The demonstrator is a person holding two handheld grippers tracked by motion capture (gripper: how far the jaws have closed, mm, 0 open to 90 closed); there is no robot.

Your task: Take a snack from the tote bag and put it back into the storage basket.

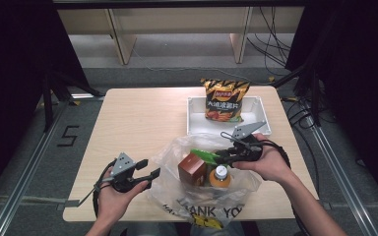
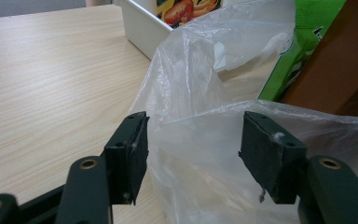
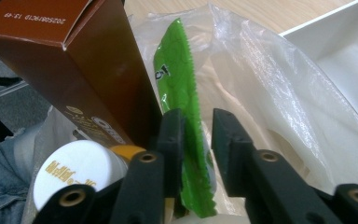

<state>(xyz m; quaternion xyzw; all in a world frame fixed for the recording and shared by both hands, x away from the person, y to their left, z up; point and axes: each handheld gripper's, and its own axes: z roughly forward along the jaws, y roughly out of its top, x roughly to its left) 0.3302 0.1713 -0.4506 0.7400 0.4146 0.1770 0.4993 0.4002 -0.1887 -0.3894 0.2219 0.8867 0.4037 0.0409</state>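
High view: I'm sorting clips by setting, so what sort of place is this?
Probably a lab recording bay, not a home or shop: black curtains on both sides, loose cables on the floor, metal rails beside a small wooden table.

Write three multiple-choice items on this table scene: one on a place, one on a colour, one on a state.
1. The orange foil crisp bag stands: A in the white rectangular plastic tray; B on the floor; C on bare tabletop.
2. The flat serrated packet between the right tool's jaws is: A red; B green; C blue.
3. The left tool's jaws are: A shut tight; B wide apart; C clamped on a spoon.
1 A, tray walls surround it; 2 B, seen in the right gripper view; 3 B, a broad gap separates the pads.
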